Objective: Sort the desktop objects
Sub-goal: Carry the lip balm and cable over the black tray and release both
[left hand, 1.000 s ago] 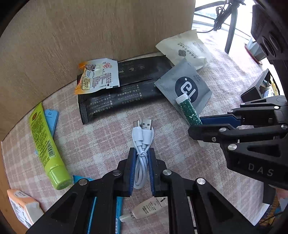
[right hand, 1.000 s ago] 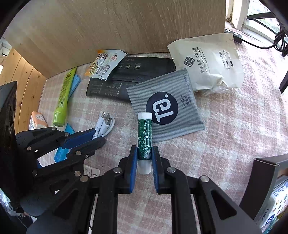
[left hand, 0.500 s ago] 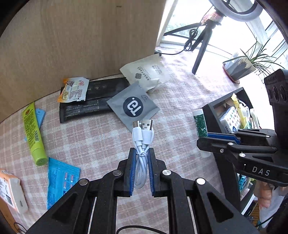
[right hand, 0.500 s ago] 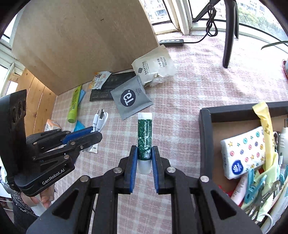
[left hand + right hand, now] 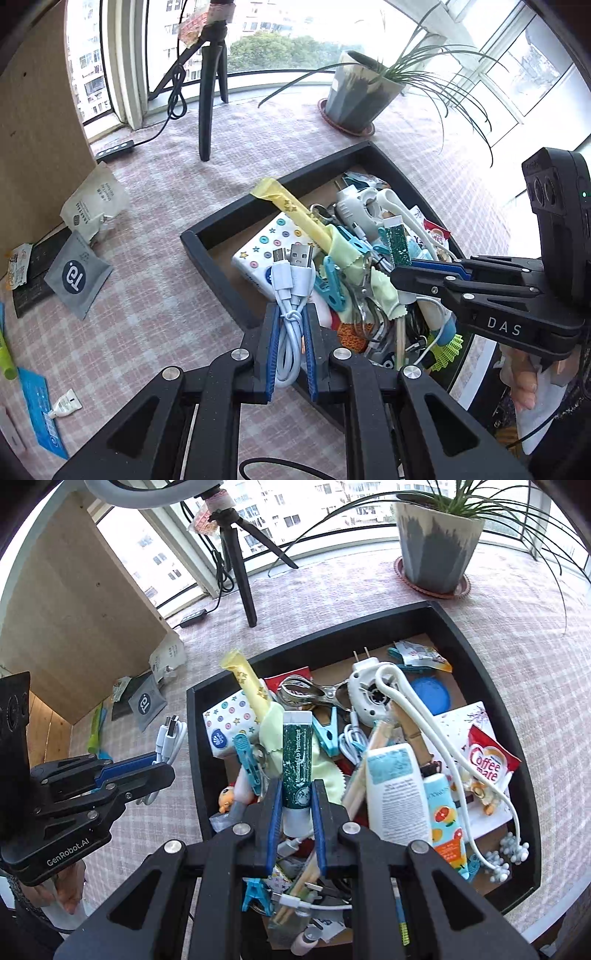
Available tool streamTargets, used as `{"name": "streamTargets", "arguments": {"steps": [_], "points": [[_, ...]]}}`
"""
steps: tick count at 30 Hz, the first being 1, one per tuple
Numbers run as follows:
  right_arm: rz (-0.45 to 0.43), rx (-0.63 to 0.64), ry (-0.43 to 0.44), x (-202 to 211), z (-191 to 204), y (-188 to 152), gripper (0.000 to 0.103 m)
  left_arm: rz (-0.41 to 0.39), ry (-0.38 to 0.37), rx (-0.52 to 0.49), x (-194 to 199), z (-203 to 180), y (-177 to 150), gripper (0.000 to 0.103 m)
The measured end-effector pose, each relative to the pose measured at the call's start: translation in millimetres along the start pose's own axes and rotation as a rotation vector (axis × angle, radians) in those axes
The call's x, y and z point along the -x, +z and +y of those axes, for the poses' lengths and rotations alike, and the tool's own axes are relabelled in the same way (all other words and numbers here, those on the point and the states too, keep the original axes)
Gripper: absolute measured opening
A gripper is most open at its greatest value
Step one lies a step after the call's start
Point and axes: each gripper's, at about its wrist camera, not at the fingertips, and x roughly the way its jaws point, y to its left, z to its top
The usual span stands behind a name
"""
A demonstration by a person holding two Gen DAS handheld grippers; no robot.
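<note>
Nearest the left wrist camera, the left hand-held gripper [image 5: 290,354] pinches a bundled white USB cable [image 5: 291,291] between its blue pads, plugs pointing away, held above the near left corner of the black tray [image 5: 207,258]. Nearest the right wrist camera, the right hand-held gripper [image 5: 297,819] pinches a green lip-balm tube [image 5: 297,760] by its lower end, white cap pointing away, directly over the tray's heaped contents.

Just beyond the fingers, the tray holds a crowded pile: a white squeeze tube [image 5: 395,794], a tube printed with citrus slices [image 5: 445,823], blue clothes pegs [image 5: 328,731], a spotted tissue pack [image 5: 225,720], a yellow star-printed stick sachet [image 5: 247,686], a white plug adapter [image 5: 369,690], a blue round lid [image 5: 430,696] and a red creamer sachet [image 5: 491,760].

Left of the tray, on the pink checked cloth of the counter [image 5: 147,314], lie a grey sachet with a round dark logo [image 5: 75,273], a white sachet [image 5: 94,206], black packets [image 5: 37,273], a blue packet [image 5: 37,410] and a small white tube [image 5: 64,404].

Farther back stand a wooden board [image 5: 74,609], a black tripod [image 5: 236,561] and a potted plant [image 5: 436,535] on a saucer before the window.
</note>
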Motion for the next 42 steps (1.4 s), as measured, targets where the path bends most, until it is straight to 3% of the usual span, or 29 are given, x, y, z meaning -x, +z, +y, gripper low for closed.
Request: {"name": "streamTargets", "arguments": {"steps": [5,11,23,33,42], "points": [[-0.008,-0.064,-0.051,18.9,-44.4,-19.6,0.016,0.028,-0.053,-0.065,-14.8,-55.0,6.5,0.012],[-0.018,-0.112,-0.074,29.5,-69.2,-30.8,0.016,0.047,-0.078,-0.125,-25.2,-98.7,7.1,0.012],[-0.018,-0.121,-0.067,28.9,-68.0,-32.4,0.016,0.063,-0.072,-0.139,-29.2,-112.6,4.2,0.011],[-0.012,-0.057,-0.03,19.0,-27.4,-15.6,0.016,0.042,-0.045,-0.081,-17.3,-76.9,4.8,0.011],[0.012,0.082,0.058,-15.0,65.8,25.0,0.016,0.003,0.026,0.07,9.0,18.1,5.6,0.011]]}}
